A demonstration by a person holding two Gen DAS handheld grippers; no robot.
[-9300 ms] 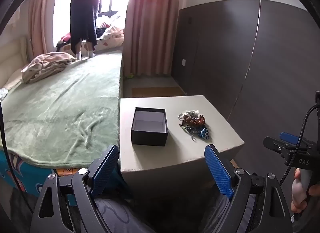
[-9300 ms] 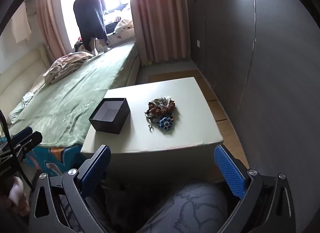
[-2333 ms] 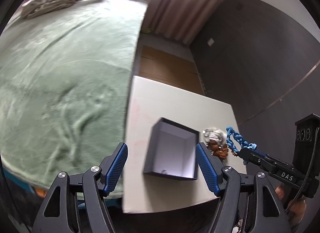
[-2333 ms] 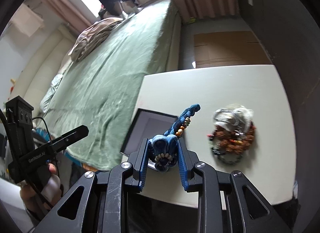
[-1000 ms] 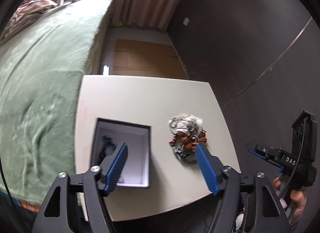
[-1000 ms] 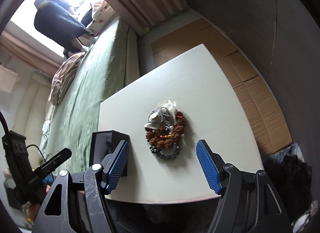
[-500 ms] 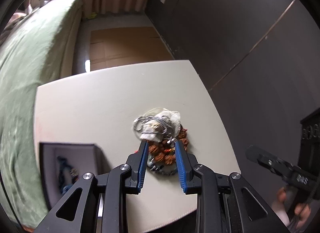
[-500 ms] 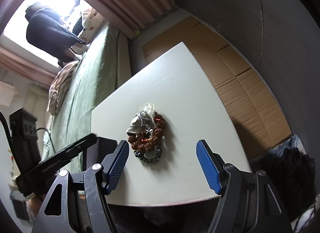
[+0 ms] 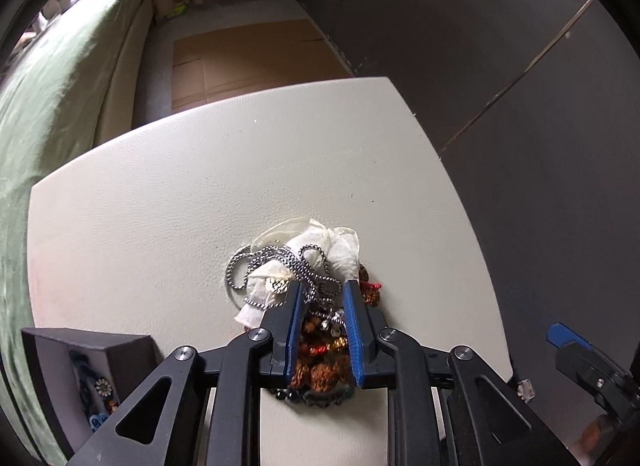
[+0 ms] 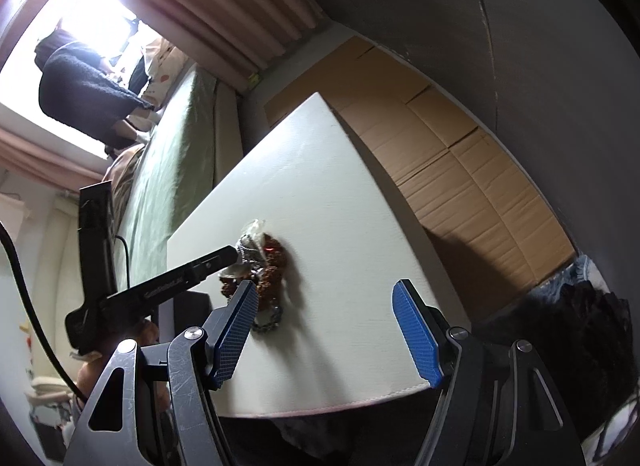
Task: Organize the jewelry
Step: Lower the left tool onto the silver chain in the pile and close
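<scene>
A pile of jewelry lies on the cream table top: a silver bead chain over white cloth, brown beads and a dark chain. My left gripper is down in the pile, its blue pads nearly closed around the silver chain and brown beads. The pile also shows in the right wrist view, with the left gripper reaching into it. My right gripper is open and empty, above the table's near edge. The black box at lower left holds the blue bracelet.
A green-covered bed runs along the table's left side. Flattened cardboard lies on the floor beyond the table. A dark wardrobe wall stands to the right. Dark clothing lies at lower right.
My left gripper has moved forward and down into the jewelry pile and its jaws have narrowed around the chain and beads. The right gripper has drawn back to the right and stays open.
</scene>
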